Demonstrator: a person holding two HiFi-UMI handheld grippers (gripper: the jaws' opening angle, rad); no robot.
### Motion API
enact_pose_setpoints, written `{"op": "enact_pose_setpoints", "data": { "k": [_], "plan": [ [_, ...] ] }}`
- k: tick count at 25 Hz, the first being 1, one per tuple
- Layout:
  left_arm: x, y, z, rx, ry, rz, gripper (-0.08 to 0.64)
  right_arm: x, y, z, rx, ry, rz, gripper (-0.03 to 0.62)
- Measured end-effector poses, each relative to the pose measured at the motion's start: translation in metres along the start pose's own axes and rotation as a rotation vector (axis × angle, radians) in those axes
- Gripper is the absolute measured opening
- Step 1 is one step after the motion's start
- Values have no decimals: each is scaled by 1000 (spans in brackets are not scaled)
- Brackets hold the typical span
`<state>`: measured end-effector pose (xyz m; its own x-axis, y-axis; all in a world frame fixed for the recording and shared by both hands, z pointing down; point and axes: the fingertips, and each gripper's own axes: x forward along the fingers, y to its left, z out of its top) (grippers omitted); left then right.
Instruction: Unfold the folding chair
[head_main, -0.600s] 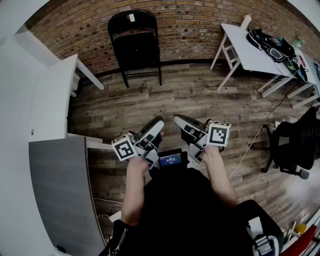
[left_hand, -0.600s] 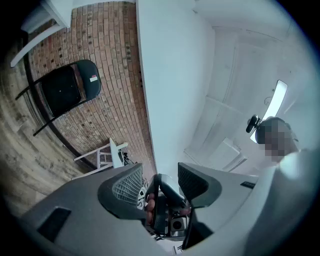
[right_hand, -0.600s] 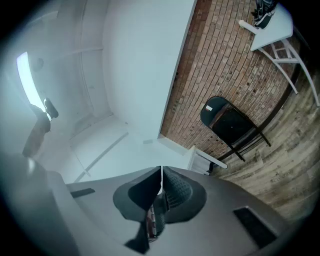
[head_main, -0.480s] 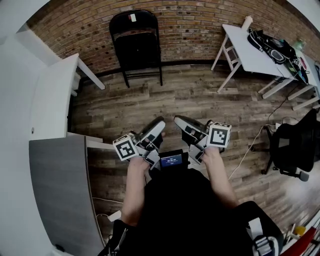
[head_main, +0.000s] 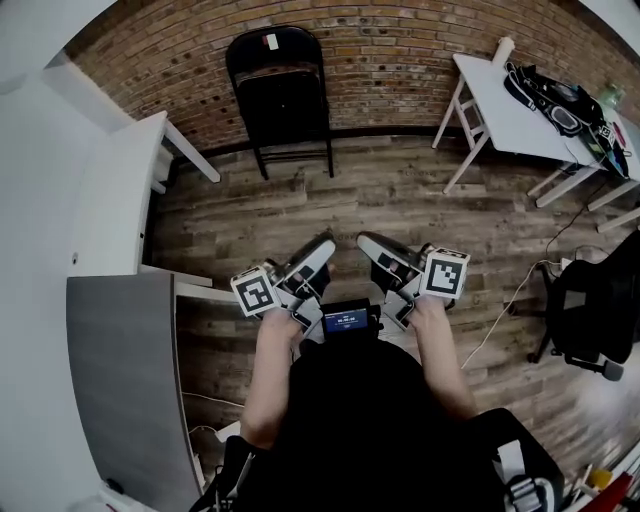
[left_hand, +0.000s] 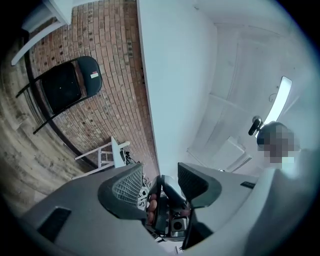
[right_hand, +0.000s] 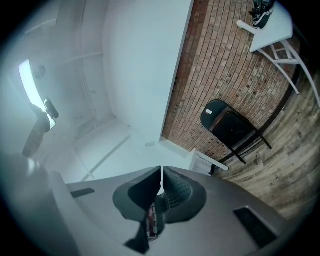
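Task progress: nothing done. The folding chair (head_main: 280, 90) stands folded flat and upright against the brick wall (head_main: 400, 50) at the far side of the room, its seat tucked up against the back. It is untouched and well apart from both claws. The whole job is left: approach, take hold and open the seat.

Left claw (left_hand: 160, 182): jaws stand wide with nothing between them. It is held close to the person's body and points out across the room.

Right claw (right_hand: 161, 187): jaws closed together and empty, held just beside the left one.

Surface: a wooden plank floor (head_main: 400, 200), bare between the person and the chair.

Room: a white counter (head_main: 500, 115) to the right of the chair carries dark bags (head_main: 545, 90). A second white table (head_main: 110, 200) and a grey panel (head_main: 120, 380) stand on the left. A black office chair (head_main: 590, 310) is at the right edge, and a pale cable (head_main: 500, 300) trails over the floor near it.
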<state>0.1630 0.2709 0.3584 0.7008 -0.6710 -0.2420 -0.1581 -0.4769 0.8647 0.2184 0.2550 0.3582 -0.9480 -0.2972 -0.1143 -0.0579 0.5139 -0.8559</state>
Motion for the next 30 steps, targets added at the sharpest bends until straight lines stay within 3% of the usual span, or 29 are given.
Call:
{"op": "enact_pose_setpoints", "data": {
  "k": [5,10,18,20,23,30],
  "plan": [
    [19,3,-4,-4,-2,7,239,-14,-6,18,-23,-8,19,25],
    [32,6,-5,-19,0,12,239,-25,-17,28,15,-27,14,25],
    [48,34,2,-66,18,31,239,-26,-35,47,12,-45,-25,25],
    [52,46,12,-78,19,28,239,-22,-45,51,29,-44,-53,25],
    [66,69,35,-84,15,16,239,-10,-57,73,-20,-35,-84,26],
    [106,115,120,-138,-9,-46,239,50,-95,135,-18,-54,-152,26]
  ]
}}
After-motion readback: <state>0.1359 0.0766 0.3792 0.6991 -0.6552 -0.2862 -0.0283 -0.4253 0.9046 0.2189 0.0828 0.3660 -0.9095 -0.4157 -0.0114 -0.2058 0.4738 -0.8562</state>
